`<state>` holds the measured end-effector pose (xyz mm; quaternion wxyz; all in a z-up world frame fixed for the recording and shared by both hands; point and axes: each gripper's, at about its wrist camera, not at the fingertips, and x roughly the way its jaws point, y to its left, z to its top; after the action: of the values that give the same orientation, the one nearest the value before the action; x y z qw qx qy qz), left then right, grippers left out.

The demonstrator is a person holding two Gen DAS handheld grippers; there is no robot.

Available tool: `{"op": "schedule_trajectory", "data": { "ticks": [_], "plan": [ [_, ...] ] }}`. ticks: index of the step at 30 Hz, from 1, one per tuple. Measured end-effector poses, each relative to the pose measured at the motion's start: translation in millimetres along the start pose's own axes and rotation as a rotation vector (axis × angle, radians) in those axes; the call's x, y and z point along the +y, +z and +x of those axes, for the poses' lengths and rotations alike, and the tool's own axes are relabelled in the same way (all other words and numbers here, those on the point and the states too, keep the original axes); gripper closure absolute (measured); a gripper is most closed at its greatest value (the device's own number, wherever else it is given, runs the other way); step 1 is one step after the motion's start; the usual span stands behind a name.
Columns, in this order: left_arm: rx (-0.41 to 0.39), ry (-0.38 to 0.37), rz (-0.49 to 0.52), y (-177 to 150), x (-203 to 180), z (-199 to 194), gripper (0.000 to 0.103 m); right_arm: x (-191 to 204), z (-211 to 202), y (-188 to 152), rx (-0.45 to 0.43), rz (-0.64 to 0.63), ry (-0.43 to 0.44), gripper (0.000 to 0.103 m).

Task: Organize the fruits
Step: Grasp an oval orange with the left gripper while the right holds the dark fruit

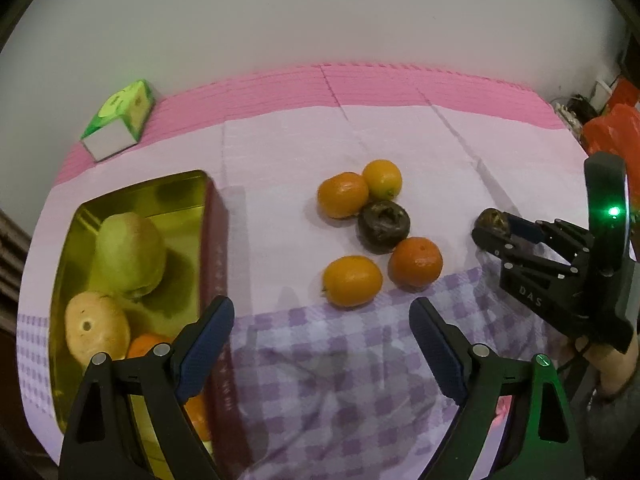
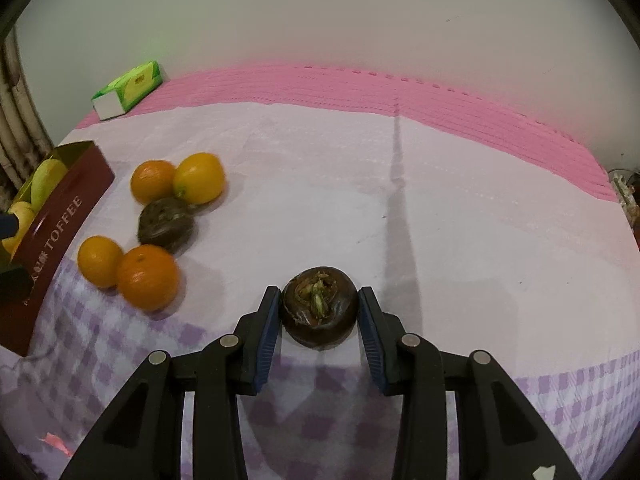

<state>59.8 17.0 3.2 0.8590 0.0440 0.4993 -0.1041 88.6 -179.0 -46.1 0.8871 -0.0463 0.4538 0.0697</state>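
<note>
The left wrist view looked steeply down from close above the cloth (image 1: 320, 380), past its own fingers (image 1: 208, 344), with the tin (image 1: 132, 188) at its left and the right gripper (image 1: 496, 228) at its right edge. The right wrist view looked down from nearer the cloth, facing the wall (image 2: 320, 20). Both shared the oranges (image 1: 352, 286), the tin and the green box (image 1: 120, 120).

The right gripper (image 2: 319, 312) clamps a dark brown, round fruit (image 2: 319, 306) over the lilac checked cloth (image 2: 560, 400). Four oranges (image 2: 147, 276) lie well apart, to its left.
</note>
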Motion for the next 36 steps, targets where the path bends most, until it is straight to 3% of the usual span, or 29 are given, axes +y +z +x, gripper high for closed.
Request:
{"op": "schedule_trajectory", "data": {
  "ticks": [6,20,26,33,36],
  "plan": [
    [0.047,-0.008,-0.009,6.9,-6.6,26.8,0.030,-2.1,0.0,-2.5,-0.036,0.005,0.003,0.066],
    [0.084,-0.017,-0.033,13.7,-6.4,52.7,0.037,-5.4,-2.0,-4.3,-0.048,0.011,0.009,0.066],
    [0.105,-0.033,-0.049,13.6,-2.7,60.9,0.044,-5.9,-1.7,-4.4,-0.047,0.015,0.011,0.066],
    [0.097,-0.033,-0.033,15.4,-4.4,64.2,0.059,-5.6,-1.7,-4.4,-0.047,0.015,0.011,0.066],
    [0.099,-0.039,-0.043,14.9,-2.6,63.7,0.059,-5.8,-1.7,-4.3,-0.047,0.015,0.011,0.066]
  ]
}}
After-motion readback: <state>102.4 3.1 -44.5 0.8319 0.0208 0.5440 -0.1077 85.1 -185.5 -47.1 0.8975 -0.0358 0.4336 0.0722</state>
